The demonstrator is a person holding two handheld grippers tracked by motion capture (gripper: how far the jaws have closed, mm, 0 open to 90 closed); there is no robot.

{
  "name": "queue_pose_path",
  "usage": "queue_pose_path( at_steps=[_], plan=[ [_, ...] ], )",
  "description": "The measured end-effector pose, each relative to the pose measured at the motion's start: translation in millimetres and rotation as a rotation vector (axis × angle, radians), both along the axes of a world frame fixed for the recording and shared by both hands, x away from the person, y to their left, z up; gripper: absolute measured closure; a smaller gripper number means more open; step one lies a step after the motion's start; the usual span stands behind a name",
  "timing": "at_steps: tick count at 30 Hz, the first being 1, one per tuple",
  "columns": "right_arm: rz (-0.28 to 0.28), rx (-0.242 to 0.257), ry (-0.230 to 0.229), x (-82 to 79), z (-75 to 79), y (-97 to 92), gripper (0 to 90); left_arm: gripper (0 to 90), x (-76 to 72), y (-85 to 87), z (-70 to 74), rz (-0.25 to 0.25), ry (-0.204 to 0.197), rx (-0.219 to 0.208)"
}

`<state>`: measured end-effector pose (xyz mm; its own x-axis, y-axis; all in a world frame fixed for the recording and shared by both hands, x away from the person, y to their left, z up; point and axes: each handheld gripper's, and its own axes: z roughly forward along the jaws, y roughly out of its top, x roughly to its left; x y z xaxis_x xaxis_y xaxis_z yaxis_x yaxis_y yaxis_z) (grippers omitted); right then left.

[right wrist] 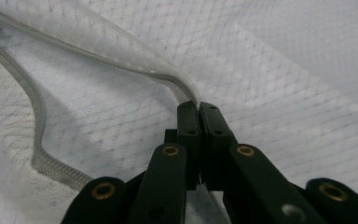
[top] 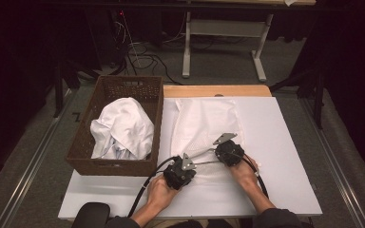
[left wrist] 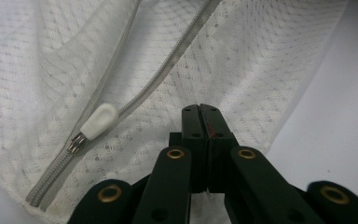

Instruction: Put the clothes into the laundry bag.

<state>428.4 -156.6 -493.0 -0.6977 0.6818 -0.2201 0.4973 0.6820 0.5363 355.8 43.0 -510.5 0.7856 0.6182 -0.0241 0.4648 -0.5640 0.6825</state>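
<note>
A white mesh bag (top: 204,121) lies flat on the white table (top: 280,156), its zip open. My left gripper (top: 179,172) is at the bag's near end, jaws shut with their tips (left wrist: 200,108) pinched into the mesh (left wrist: 261,56). The white zip pull (left wrist: 100,120) lies just left of them. My right gripper (top: 228,152) is a little farther in. Its jaws (right wrist: 199,105) are shut on the raised zip edge (right wrist: 121,65) of the bag, which lifts up to the tips.
A brown woven basket (top: 123,88) stands at the table's left and holds crumpled white cloth (top: 123,128). A wooden strip (top: 216,90) lines the far edge. Beyond it, a desk frame (top: 223,42) and cables sit on the floor.
</note>
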Motion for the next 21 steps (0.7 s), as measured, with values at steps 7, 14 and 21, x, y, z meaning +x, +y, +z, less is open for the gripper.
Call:
queue_pose_path(
  at_steps=[7,14,21],
  plan=[
    [-0.019,0.061,-0.028,-0.3,18.8,-8.0,89.1,89.2,-1.1,1.1,2.8,-0.006,0.005,0.021],
    [-0.024,0.138,-0.063,3.2,41.2,-15.8,89.2,89.3,0.3,3.6,4.4,0.004,0.013,0.02],
    [-0.016,0.172,-0.107,1.6,60.3,-18.8,89.3,89.3,1.9,10.9,8.9,0.035,0.016,0.007]
  ],
)
